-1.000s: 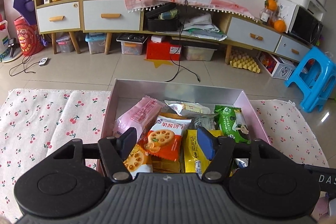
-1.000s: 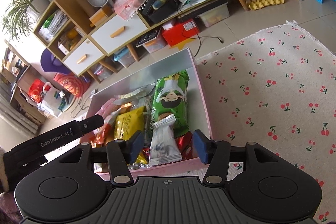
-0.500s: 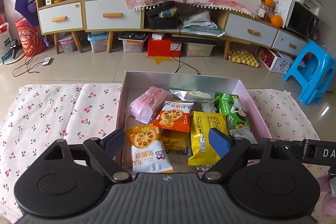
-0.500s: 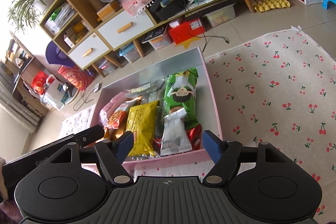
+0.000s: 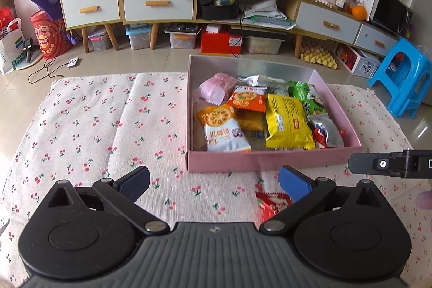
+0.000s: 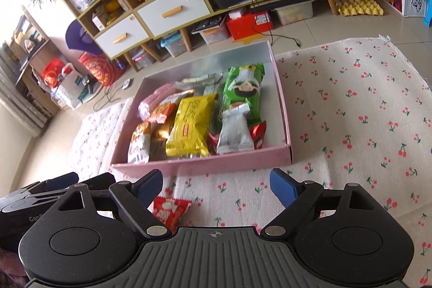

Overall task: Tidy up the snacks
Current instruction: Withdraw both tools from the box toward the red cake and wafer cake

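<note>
Both tongs, left (image 5: pixel 213 184) and right (image 6: pixel 216 184), opening empty before the rectangular pink cardboard box (image 5: pixel 270 159) of crinkly packets.

Pink box (image 5: pixel 270 159), open top, silvery inside, sits on cherry-print cloth (image 5: pixel 94 126). Inside, snack packets lie flat, overlapping: pink pack (image 5: pixel 216 88) at far left corner; orange biscuit pack (image 5: pixel 247 98) beside it; orange-and-white biscuit pack (image 5: pixel 222 130) at near left; yellow pack (image 5: pixel 287 122) mid-box, lengthwise; green pack (image 6: pixel 244 91) along right wall; silver pack (image 6: pixel 235 130) on the green pack's near end; red wrapper (image 6: pixel 257 132) under it. One red packet (image 6: pixel 170 209) lies loose on the cloth, outside the box, near its front wall
</note>
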`<act>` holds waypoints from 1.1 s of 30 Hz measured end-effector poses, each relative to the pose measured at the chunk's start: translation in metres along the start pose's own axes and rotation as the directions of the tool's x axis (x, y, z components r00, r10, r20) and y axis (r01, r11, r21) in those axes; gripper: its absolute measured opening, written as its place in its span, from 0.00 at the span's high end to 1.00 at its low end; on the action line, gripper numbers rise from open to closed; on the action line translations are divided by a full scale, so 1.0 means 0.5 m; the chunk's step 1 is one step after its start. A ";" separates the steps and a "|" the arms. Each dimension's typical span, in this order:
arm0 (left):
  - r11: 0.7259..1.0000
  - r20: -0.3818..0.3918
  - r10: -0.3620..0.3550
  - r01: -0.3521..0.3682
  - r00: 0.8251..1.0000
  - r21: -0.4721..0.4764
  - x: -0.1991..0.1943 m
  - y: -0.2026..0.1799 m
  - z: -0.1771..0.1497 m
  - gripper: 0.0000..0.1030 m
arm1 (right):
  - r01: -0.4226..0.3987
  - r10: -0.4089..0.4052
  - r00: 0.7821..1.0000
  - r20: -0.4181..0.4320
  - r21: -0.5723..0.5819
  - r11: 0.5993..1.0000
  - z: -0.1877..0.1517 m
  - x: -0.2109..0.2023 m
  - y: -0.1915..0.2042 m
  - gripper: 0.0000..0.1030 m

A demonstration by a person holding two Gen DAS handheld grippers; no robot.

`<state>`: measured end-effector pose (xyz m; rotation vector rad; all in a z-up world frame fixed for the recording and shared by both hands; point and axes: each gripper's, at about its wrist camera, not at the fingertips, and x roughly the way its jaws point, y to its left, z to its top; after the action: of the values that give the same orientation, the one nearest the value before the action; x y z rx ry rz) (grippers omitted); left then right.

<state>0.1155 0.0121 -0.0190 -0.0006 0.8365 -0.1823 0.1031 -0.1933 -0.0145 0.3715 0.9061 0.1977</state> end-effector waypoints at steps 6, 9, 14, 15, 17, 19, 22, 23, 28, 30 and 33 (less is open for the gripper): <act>0.999 -0.026 -0.011 0.012 1.000 0.040 -0.011 0.004 -0.049 0.01 | 0.020 -0.020 0.999 -0.035 -0.011 1.000 -0.026 -0.005 0.006 0.14; 0.998 -0.038 -0.037 0.039 0.999 0.057 -0.019 0.008 -0.065 0.01 | 0.022 -0.023 0.998 -0.052 -0.020 1.000 -0.040 -0.007 0.006 0.14; 0.993 -0.044 -0.061 0.065 0.997 0.101 -0.034 0.011 -0.097 0.01 | 0.050 -0.054 0.996 -0.074 -0.057 0.997 -0.061 -0.002 0.013 0.14; 0.991 -0.046 -0.068 0.073 0.997 0.109 -0.035 0.011 -0.101 0.01 | 0.054 -0.058 0.995 -0.081 -0.061 0.997 -0.065 0.000 0.014 0.14; 0.987 -0.048 -0.088 0.094 0.995 0.127 -0.038 0.010 -0.114 0.01 | 0.059 -0.065 0.993 -0.094 -0.067 0.996 -0.072 0.003 0.016 0.14; 0.980 -0.044 -0.117 0.123 0.992 0.155 -0.041 0.008 -0.127 0.01 | 0.066 -0.074 0.992 -0.103 -0.076 0.995 -0.082 0.006 0.021 0.14; 0.965 -0.045 -0.159 0.165 0.986 0.202 -0.042 0.002 -0.144 0.01 | 0.072 -0.082 0.990 -0.118 -0.086 0.994 -0.091 0.013 0.025 0.14; 0.960 -0.048 -0.172 0.179 0.984 0.215 -0.042 -0.001 -0.149 0.01 | 0.075 -0.086 0.989 -0.124 -0.090 0.993 -0.093 0.017 0.026 0.14; 0.932 -0.061 -0.235 0.243 0.970 0.271 -0.044 -0.016 -0.172 0.01 | 0.089 -0.101 0.985 -0.139 -0.088 0.992 -0.098 0.030 0.031 0.14; 0.919 -0.065 -0.247 0.255 0.967 0.299 -0.044 -0.024 -0.180 0.01 | 0.088 -0.099 0.985 -0.144 -0.076 0.993 -0.098 0.035 0.033 0.14; 0.902 -0.069 -0.261 0.269 0.963 0.338 -0.046 -0.035 -0.188 0.06 | 0.085 -0.092 0.984 -0.152 -0.053 0.995 -0.095 0.042 0.035 0.14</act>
<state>0.0282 0.0055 -0.0640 0.2189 0.8158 -0.5870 0.0777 -0.1595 -0.0497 0.2749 1.0669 0.1665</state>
